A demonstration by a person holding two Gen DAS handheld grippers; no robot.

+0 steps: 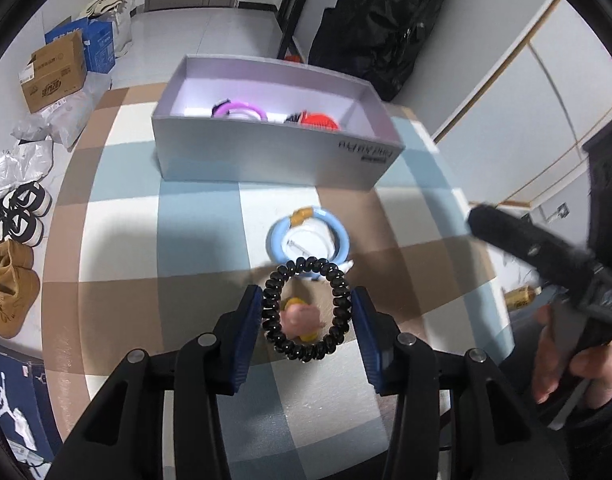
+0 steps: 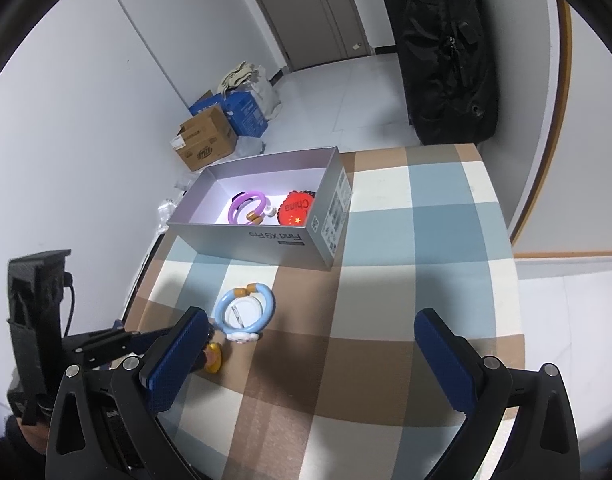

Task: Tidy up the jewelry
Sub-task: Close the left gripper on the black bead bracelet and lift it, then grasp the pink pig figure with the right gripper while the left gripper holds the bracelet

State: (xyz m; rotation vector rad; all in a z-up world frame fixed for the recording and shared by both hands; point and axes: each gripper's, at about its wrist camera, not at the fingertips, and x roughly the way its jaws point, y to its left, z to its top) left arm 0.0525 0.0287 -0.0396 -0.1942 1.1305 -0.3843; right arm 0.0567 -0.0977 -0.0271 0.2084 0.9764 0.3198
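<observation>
A black spiral hair tie [image 1: 306, 308] is gripped between the pads of the left gripper [image 1: 308, 320], its oval lengthwise along the fingers, above the checked tablecloth [image 1: 193, 232]. Ahead lie a blue bracelet [image 1: 308, 240] and the open grey box [image 1: 273, 152]. The right gripper [image 2: 310, 344] is spread wide, empty.

Glossy black coil hair tie [image 1: 306, 312]; matt grey cardboard box [image 1: 273, 156]; checked cloth [image 1: 193, 220].

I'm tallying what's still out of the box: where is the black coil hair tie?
In the left wrist view, the hair tie sits between the left gripper fingers, above the tablecloth, just nearer than the blue bracelet.
</observation>
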